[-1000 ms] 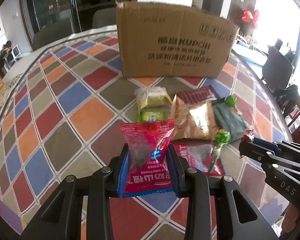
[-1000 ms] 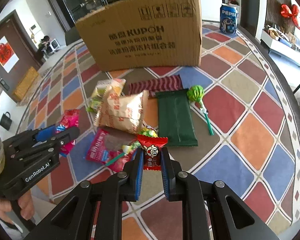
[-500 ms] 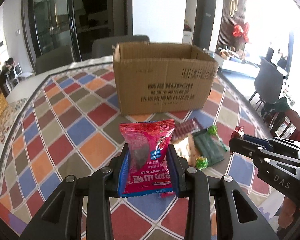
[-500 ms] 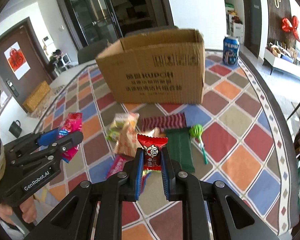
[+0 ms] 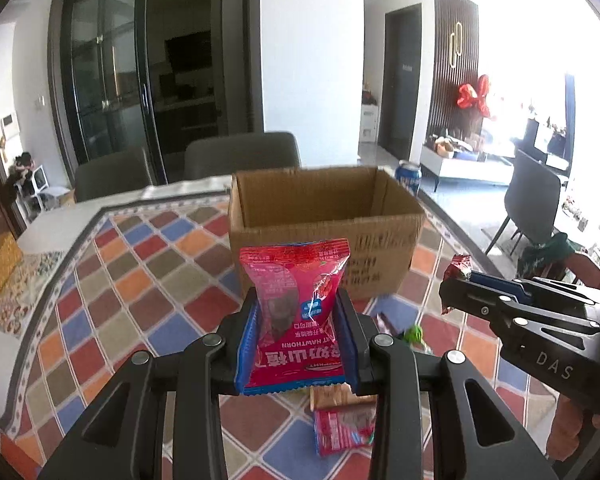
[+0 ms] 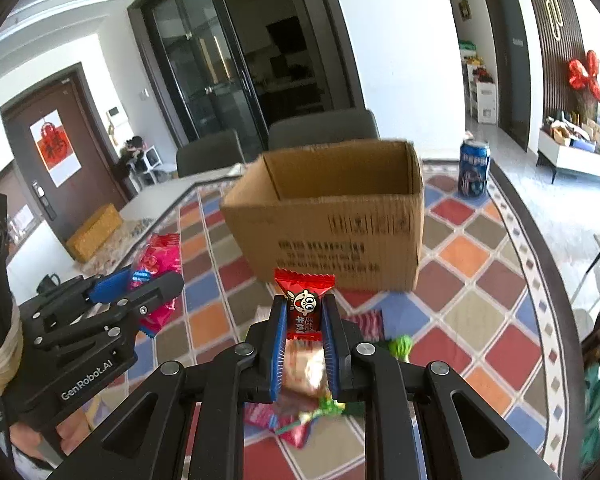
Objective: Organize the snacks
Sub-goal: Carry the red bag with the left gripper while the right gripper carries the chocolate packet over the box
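Two grippers: left gripper (image 5: 298, 332) clenches a pink packet (image 5: 296, 312), right gripper (image 6: 304, 334) a red candy (image 6: 305, 304). Open box (image 5: 324, 220) at centre frame on a diamond-patterned tablecloth (image 5: 140, 280); glass doors (image 5: 104, 80) upper left.

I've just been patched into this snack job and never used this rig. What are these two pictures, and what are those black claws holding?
No robot arm here: a person holds a two-finger gripper in each hand, each with a fisheye camera looking along its fingers. In the left wrist view, the left gripper is shut on a pink snack bag. In the right wrist view, the right gripper is shut on a small red candy. Each view shows the other gripper at its edge. Ahead on the checkered table stands an open cardboard box, a blue can beside it. More snacks lie below the grippers.
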### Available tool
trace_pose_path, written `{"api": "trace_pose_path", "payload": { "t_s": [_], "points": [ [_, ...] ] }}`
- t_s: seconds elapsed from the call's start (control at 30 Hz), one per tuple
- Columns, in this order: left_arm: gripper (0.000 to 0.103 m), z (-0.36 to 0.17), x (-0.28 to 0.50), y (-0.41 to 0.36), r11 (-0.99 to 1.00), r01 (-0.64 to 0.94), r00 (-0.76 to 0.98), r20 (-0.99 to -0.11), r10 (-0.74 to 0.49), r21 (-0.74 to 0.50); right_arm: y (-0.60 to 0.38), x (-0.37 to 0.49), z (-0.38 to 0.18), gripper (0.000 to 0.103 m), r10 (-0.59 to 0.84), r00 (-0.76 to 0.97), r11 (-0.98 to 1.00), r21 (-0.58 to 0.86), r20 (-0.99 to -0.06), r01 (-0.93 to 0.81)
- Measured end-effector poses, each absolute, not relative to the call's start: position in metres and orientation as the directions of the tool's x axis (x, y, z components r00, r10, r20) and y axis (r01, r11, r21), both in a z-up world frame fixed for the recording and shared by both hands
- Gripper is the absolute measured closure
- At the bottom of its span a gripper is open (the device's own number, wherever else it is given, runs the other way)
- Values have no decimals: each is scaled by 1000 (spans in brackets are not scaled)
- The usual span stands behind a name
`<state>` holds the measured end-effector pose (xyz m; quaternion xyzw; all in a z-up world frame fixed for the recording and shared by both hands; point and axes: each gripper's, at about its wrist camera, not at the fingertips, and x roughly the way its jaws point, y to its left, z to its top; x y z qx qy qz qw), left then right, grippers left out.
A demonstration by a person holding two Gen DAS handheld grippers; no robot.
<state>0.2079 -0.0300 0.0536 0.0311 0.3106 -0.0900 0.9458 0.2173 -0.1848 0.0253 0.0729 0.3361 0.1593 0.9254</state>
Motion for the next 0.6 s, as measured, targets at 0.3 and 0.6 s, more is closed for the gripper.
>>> {"api": "trace_pose_path", "payload": {
  "t_s": [0.3, 0.6],
  "points": [
    [68, 77, 228, -32, 982, 187, 829, -542, -140, 32, -183, 240, 52, 85, 340, 764, 940, 220, -548, -261],
    [68, 97, 260, -30, 981, 192, 837, -523, -161, 5, -179, 265, 81, 85, 328, 796, 945, 184, -509, -272]
  ]
}}
